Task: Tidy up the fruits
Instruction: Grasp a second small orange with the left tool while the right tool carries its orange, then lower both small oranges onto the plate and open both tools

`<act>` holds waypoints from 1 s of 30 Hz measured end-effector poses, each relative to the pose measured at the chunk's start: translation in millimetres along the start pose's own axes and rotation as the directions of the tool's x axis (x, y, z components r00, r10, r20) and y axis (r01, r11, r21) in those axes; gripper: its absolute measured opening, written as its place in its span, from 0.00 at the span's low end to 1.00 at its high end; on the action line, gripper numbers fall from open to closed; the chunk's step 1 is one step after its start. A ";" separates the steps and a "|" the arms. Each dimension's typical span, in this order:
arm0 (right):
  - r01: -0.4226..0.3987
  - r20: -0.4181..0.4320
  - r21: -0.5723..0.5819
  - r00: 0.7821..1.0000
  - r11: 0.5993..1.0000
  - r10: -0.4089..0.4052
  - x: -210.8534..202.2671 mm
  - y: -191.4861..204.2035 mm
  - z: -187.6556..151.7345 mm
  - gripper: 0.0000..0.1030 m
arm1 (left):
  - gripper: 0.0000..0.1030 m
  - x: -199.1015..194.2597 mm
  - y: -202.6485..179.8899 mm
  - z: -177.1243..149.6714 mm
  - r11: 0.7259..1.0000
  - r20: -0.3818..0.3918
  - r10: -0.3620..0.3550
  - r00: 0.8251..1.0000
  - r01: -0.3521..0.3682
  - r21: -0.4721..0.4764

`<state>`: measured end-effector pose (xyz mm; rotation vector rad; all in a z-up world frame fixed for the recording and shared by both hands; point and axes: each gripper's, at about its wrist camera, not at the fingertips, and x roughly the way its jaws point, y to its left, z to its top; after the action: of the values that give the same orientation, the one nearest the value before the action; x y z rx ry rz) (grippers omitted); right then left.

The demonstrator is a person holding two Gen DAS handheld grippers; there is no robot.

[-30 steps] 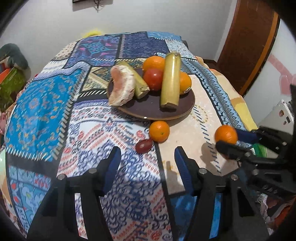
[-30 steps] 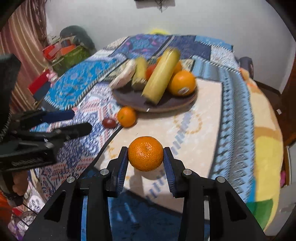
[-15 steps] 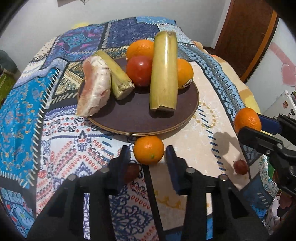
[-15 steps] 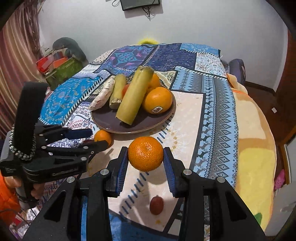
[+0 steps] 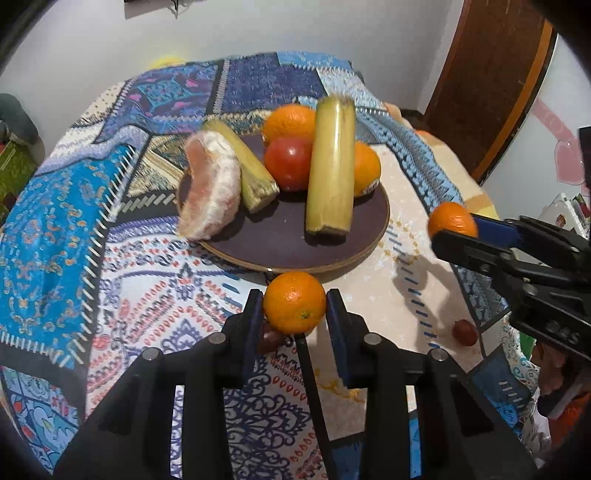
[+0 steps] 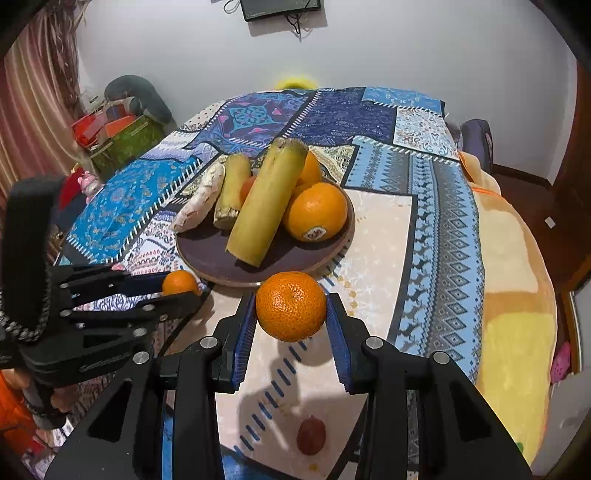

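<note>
My left gripper [image 5: 294, 306] is shut on a small mandarin [image 5: 294, 302] just in front of the dark round plate [image 5: 280, 242]. The plate holds a pomelo segment [image 5: 210, 188], two sugarcane pieces [image 5: 332, 166], a tomato [image 5: 288, 162] and oranges. My right gripper [image 6: 291, 314] is shut on another mandarin [image 6: 291, 305] and holds it above the cloth near the plate's front rim [image 6: 236, 275]. That gripper also shows at the right of the left wrist view [image 5: 454, 225]. A small dark red fruit [image 6: 311, 435] lies on the cloth below the right gripper; another [image 5: 269, 339] lies under the left fingers.
The table is covered with a patterned patchwork cloth [image 5: 74, 206]. A brown door [image 5: 491, 81] stands at the back right. Bags and boxes [image 6: 118, 136] sit on the floor to the left. A wall-mounted screen [image 6: 280, 7] hangs behind the table.
My left gripper moved forward and closed on the small mandarin by the plate. My right gripper lifted its mandarin and carried it toward the plate.
</note>
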<state>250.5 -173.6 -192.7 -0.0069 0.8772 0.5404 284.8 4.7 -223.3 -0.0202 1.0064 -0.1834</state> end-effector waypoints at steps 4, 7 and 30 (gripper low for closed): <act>-0.001 0.009 -0.004 1.000 1.000 0.001 4.7 2.5 8.9 0.34 | 0.33 -14.2 5.2 7.3 1.000 0.040 -0.006 0.999 0.007 -0.012; -0.002 0.013 -0.009 1.000 1.000 0.003 9.7 3.9 14.5 0.34 | 0.33 -19.2 7.0 15.3 1.000 0.069 0.002 0.998 0.000 -0.017; -0.016 -0.041 -0.004 0.999 1.000 0.015 56.4 -4.5 25.0 0.34 | 0.33 29.9 21.9 42.1 0.998 0.054 -0.016 0.998 0.019 -0.063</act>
<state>299.8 -146.7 -218.7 -0.0154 0.9161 0.5583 338.9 18.5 -228.0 -0.0909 0.9583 -0.1662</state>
